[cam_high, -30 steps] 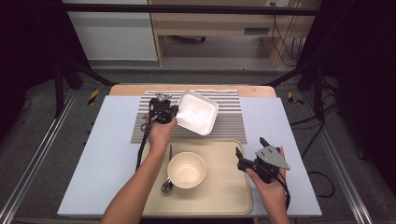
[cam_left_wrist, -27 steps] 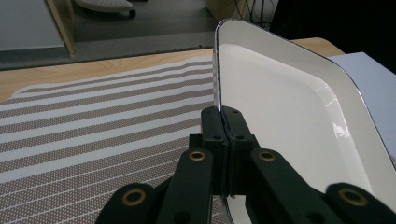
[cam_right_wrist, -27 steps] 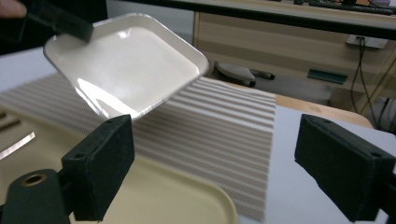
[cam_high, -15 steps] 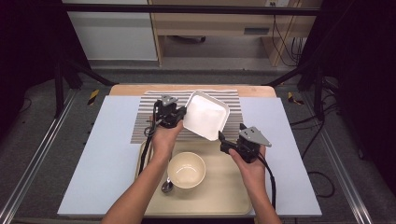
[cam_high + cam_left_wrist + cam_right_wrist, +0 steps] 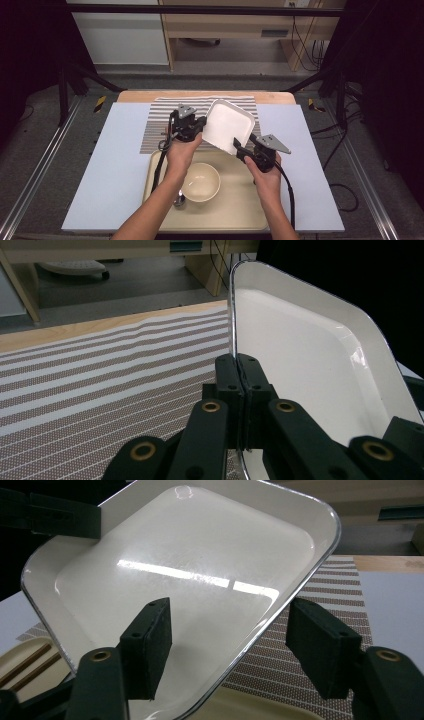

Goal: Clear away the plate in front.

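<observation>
Grey floor (image 5: 45,150) all round, pale wooden shelving (image 5: 235,25) at the back, cables (image 5: 305,45) dangling beside, dark black frame legs (image 5: 65,85).

Even overhead light brightens the tabletop (image 5: 100,175) while its surroundings sink into darkness. Lamp streaks glare on the white tray (image 5: 190,570). Near jaws blur slightly; shadows stay soft.

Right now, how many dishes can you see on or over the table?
2. A white square plate is held tilted above the striped mat by the left gripper; a cream bowl sits on the tan tray.
</observation>
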`<state>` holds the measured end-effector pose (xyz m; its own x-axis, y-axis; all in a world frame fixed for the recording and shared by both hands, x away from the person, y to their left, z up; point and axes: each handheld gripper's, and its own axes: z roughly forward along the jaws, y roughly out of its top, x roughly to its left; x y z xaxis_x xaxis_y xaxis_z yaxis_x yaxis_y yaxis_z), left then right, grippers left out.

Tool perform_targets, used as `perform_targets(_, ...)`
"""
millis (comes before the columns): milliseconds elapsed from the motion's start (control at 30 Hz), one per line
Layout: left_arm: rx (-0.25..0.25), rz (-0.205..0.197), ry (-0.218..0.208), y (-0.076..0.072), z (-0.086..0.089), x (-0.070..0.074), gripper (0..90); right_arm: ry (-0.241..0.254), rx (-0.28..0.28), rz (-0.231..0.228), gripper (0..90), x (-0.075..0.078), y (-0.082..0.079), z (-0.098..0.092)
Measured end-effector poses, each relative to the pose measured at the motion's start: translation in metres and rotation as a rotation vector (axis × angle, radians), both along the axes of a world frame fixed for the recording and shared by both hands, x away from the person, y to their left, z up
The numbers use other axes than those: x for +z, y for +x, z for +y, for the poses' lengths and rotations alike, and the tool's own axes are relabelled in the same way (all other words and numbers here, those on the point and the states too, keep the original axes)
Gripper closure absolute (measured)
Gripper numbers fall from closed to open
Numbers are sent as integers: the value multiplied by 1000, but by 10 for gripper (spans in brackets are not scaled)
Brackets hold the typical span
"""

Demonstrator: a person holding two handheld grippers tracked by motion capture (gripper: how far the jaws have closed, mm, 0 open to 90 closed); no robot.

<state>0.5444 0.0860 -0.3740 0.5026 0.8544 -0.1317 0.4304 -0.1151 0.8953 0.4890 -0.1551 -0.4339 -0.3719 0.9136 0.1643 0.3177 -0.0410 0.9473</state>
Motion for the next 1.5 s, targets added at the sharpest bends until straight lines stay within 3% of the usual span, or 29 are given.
perform_targets(133,14,-4,-17,-2,1,0,890,2,-3,7,438,0,-6,2)
perform_targets(267,32,-9,-27,-6,0,-2,890,35,-49,-8,577,0,-8,-1)
perform_targets(433,43,-9,-29,-13,-1,-7,887,52,-91,9,713,2,-7,-4)
perform_targets(700,40,-44,-9,-29,-4,-8,878,62,-138,41,819,10,-5,-6)
perform_targets(900,25,-44,-31,-38,-3,-15,856,102,-145,47,890,27,-3,-12)
perform_targets(967,13,-70,-33,-42,-3,-17,827,95,-144,39,894,34,-4,-13)
perform_targets(1100,2,-134,-33,-51,-2,-11,618,84,-163,47,895,42,-6,-19)
perform_targets(1233,-7,-194,19,-60,12,-3,445,82,-193,93,894,46,-8,-38)
perform_targets(1433,47,-258,103,-74,59,2,353,35,-213,197,894,47,-27,-65)
perform_targets(1500,90,-276,127,-80,80,1,337,29,-214,225,894,43,-34,-69)
